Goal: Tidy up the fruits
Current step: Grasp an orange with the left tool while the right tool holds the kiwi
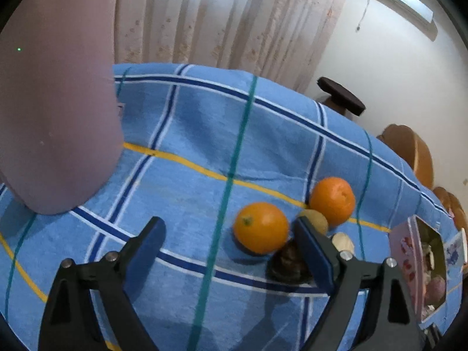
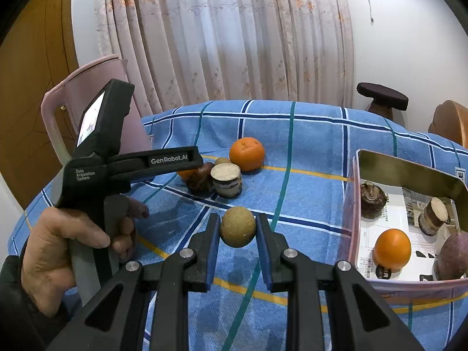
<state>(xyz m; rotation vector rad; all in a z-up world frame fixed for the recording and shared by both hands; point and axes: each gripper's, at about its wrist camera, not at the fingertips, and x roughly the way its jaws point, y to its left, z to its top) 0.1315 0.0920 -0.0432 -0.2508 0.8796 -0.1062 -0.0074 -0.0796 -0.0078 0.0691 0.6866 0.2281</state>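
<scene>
On the left gripper (image 2: 178,161) the white print reads "GenRobot.AI" on its arm and "Data Acquisition System" on its black body

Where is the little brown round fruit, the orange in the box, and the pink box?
brown round fruit (image 2: 237,227): right wrist view, middle of its skin, between the right gripper's fingers.
orange in the box (image 2: 392,250): right wrist view, its front.
pink box (image 2: 351,228): right wrist view, left wall.

open cloth (image 2: 307,152) mid-table | blocks: fruit cluster (image 2: 222,172) left; box (image 2: 355,204) right
</scene>
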